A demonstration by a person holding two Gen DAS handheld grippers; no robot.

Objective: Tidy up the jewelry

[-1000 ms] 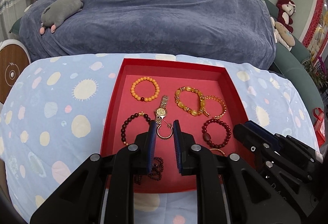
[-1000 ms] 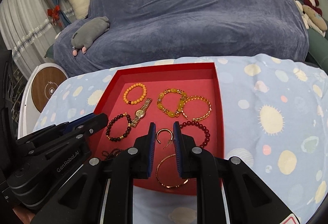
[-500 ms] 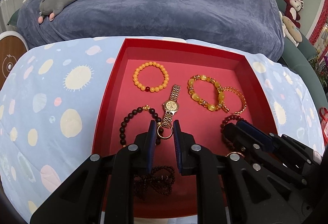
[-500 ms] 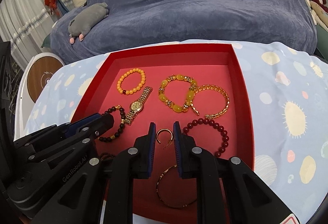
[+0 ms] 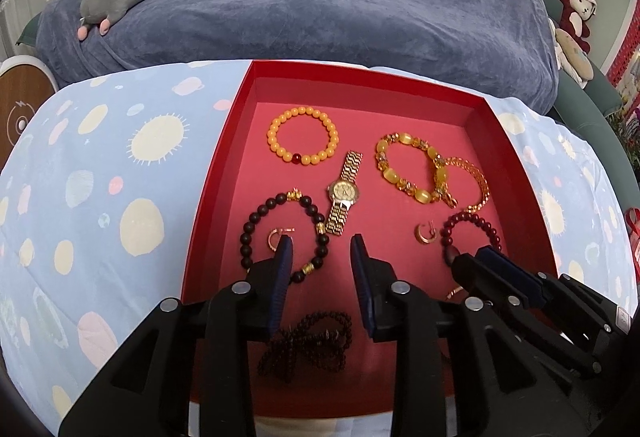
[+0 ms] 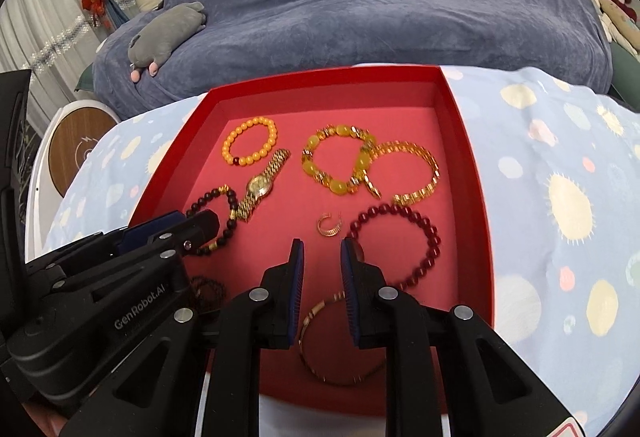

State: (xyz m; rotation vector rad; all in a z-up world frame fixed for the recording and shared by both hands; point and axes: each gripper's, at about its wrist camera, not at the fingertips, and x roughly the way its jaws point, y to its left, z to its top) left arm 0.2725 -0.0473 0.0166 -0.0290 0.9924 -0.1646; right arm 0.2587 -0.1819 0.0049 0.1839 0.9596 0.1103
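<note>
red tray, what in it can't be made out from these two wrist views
- Thin gold bangle: right wrist view, its top arc hidden behind the right gripper; blurred.
- Dark bead string: left wrist view, tangled and partly behind the left gripper.
- Near wall of the red tray: covered by gripper bodies in both views.
- Watch: dial too small to read.

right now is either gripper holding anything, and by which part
Nothing is held. The left gripper, jaws just opened, and the right gripper both stand open over the red tray, each with an earring lying free beyond it.
</note>
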